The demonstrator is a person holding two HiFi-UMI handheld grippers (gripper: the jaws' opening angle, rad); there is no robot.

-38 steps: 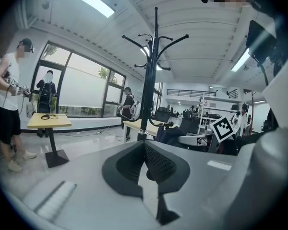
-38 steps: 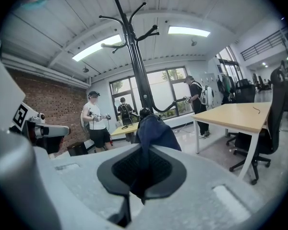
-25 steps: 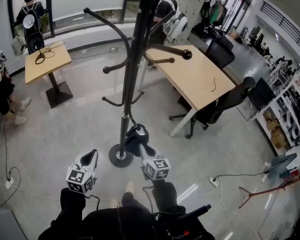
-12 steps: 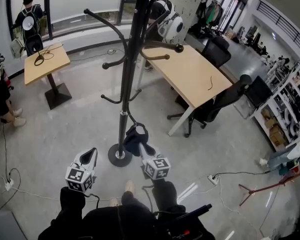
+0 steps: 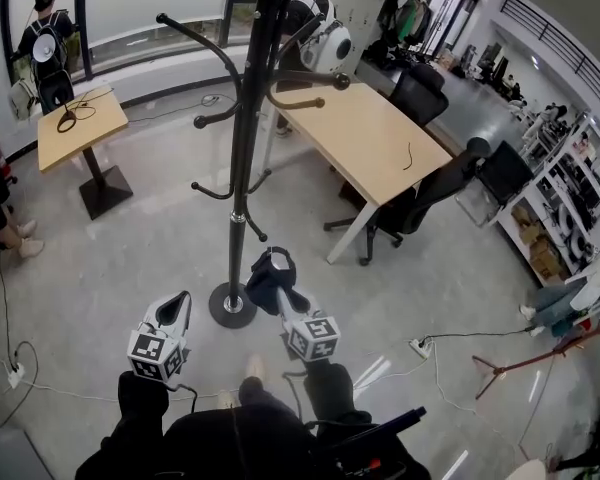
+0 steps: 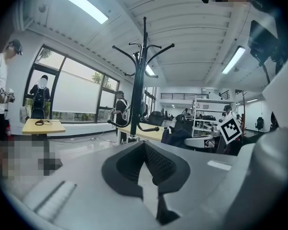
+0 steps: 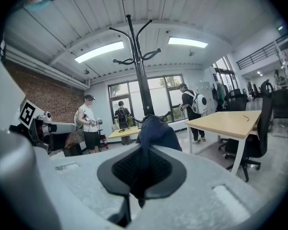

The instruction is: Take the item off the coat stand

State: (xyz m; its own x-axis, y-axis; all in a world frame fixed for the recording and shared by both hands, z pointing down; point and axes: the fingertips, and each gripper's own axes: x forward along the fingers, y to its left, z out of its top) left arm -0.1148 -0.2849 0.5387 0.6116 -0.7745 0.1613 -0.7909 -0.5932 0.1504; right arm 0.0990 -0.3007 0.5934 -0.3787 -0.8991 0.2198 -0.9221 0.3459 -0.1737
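The black coat stand rises ahead of me on a round base; its curved hooks carry nothing. A dark navy cloth item hangs bunched off my right gripper, just right of the base and clear of the hooks. In the right gripper view the cloth is pinched between the shut pads of the right gripper, with the stand behind it. My left gripper hovers left of the base, shut and holding nothing. The left gripper faces the stand.
A long wooden table with a black office chair stands to the right. A small wooden table is at the back left. People stand by the windows and at the left edge. Cables and a power strip lie on the floor.
The stand and room have drifted left and up in the head view. Both grippers keep nearly the same place, and the right one still holds the cloth, now slightly farther from the pole.
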